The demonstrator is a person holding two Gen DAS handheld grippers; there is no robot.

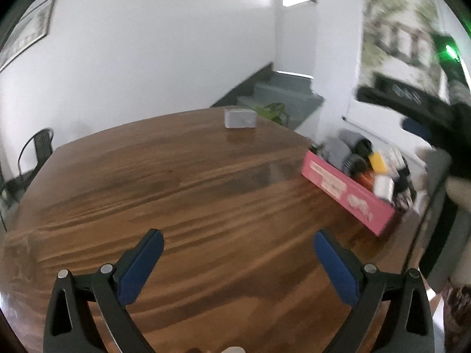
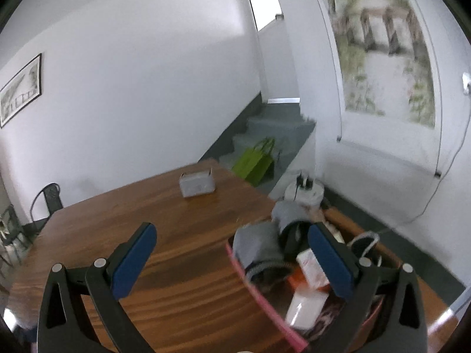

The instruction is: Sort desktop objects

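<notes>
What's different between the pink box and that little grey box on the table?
The pink box is long, open-topped and crammed with items; the little grey box is compact and nothing shows inside it. The pink box sits near the table's right edge, the grey box alone at the far side. Both rest on the wooden table.

White walls [image 2: 147,73] surround a wooden table [image 2: 176,250]. Behind the table, grey stairs [image 2: 273,129] climb toward a bright window [image 2: 263,3]. A landscape scroll [image 2: 385,53] hangs right of the stairs, a framed picture [image 2: 20,91] far left, above a black chair [image 2: 48,203].
</notes>
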